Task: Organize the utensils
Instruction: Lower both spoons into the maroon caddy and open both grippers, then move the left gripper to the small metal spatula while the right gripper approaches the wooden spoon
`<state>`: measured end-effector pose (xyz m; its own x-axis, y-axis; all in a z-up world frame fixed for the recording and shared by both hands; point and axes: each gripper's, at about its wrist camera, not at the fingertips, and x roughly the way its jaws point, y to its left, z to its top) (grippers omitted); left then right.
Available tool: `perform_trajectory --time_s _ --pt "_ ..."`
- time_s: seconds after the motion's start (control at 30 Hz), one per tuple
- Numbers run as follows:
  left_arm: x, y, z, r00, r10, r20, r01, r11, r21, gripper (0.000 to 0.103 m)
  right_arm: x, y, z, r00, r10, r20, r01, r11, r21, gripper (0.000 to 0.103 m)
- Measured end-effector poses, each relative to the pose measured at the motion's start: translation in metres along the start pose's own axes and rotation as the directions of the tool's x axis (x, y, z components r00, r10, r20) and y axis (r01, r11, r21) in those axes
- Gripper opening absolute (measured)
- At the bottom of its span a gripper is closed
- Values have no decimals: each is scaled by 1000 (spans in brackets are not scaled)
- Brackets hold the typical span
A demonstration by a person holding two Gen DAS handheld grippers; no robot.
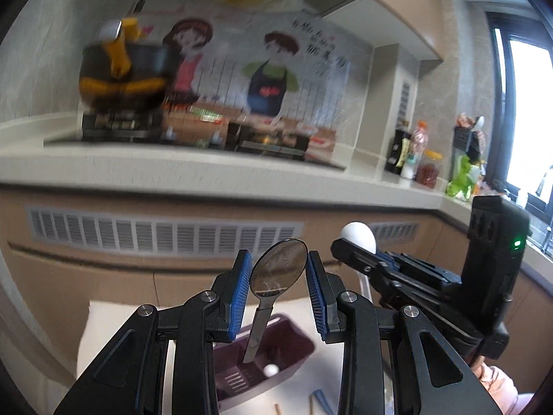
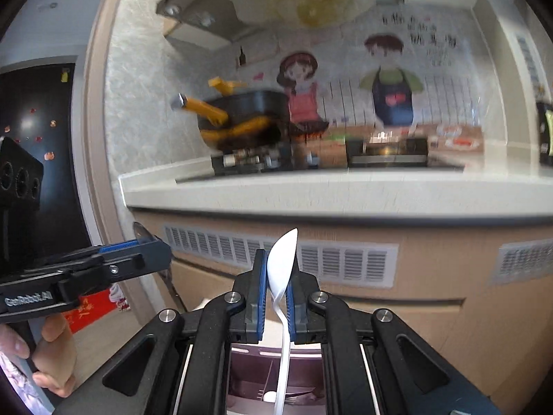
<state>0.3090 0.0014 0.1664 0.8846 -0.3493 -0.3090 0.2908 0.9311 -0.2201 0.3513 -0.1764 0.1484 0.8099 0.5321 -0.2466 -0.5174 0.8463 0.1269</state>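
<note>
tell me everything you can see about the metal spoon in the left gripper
The metal spoon is shiny and mirror-like, probably steel, with an oval bowl and a flat, narrow handle. It stands nearly upright, bowl up and handle hanging down, tilted slightly. The left gripper holds it by the bowl between its blue-padded fingers, the bowl's edges against the pads. The handle's end hangs above the dark purple utensil bin without visibly touching it. Its surface reflects the room.
</note>
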Motion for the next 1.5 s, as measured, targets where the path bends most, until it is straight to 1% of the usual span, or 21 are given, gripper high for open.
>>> perform_trajectory --time_s 0.1,0.23,0.33,0.47,0.57,0.63,0.7,0.77,0.87,0.9,0.93,0.97,1.0,1.03,1.07,1.13,1.2,1.27,1.4,1.43,1.5 --pt "22 20 -16 999 -6 -40 5 999 -36 33 33 -9 -21 999 -5 -46 5 1000 2 9" --pt "51 39 -40 995 -10 -101 3 997 -73 33 69 -20 -45 997 5 -80 -2 999 34 9" --pt "67 50 -58 989 -14 -145 -2 994 -107 33 92 -25 -63 994 -17 -108 20 1000 22 9" --pt "84 60 -77 980 -2 -201 -25 991 -132 33 108 -31 -80 990 -34 -137 35 999 4 9" --pt "91 63 -88 972 -7 -236 -28 989 -143 35 111 -34 -90 986 -38 -161 39 999 3 11" --pt "91 62 -91 971 -4 -240 -32 989 -148 36 110 -37 -94 982 -37 -183 38 999 4 27" --pt "87 61 -92 971 1 -241 -38 988 -148 38 105 -39 -95 981 -38 -189 41 999 12 31" --pt "78 58 -91 972 10 -237 -44 989 -138 43 93 -40 -95 980 -43 -193 47 999 16 33" --pt "59 52 -88 974 49 -222 -74 992 -104 51 68 -39 -97 980 -67 -186 71 997 14 43" --pt "52 50 -89 974 64 -219 -86 992 -92 52 56 -37 -97 980 -83 -181 87 996 10 50" --pt "43 46 -91 972 85 -218 -104 992 -77 54 47 -36 -98 980 -96 -176 99 995 7 64" --pt "35 44 -93 971 100 -218 -117 991 -65 55 33 -34 -99 979 -120 -166 122 993 1 72" --pt "28 42 -95 969 111 -220 -126 991 -55 56 23 -32 -100 977 -144 -156 145 989 -2 87" --pt "20 40 -100 966 126 -228 -140 989 -46 57 7 -29 -102 972 -192 -135 192 981 -9 98" --pt "14 39 -103 962 129 -242 -142 989 -38 59 -4 -27 -104 967 -225 -119 225 974 -14 103" --pt "-1 36 -117 953 151 -262 -164 986 -27 62 -28 -21 -110 947 -306 -100 303 952 -43 103" --pt "-12 34 -131 944 166 -285 -177 984 -15 65 -40 -15 -115 935 -335 -119 328 942 -74 103" --pt "-22 32 -150 930 189 -315 -200 980 -2 65 -51 -13 -126 929 -334 -163 324 942 -85 103" --pt "-37 29 -190 894 194 -403 -206 978 13 65 -61 -15 -151 916 -282 -285 281 959 -45 103" --pt "-40 29 -203 879 199 -434 -211 977 20 65 -62 -14 -160 909 -264 -323 265 963 -41 103" --pt "-46 30 -223 855 203 -477 -219 975 22 65 -60 -8 -175 887 -276 -371 276 960 -55 103"
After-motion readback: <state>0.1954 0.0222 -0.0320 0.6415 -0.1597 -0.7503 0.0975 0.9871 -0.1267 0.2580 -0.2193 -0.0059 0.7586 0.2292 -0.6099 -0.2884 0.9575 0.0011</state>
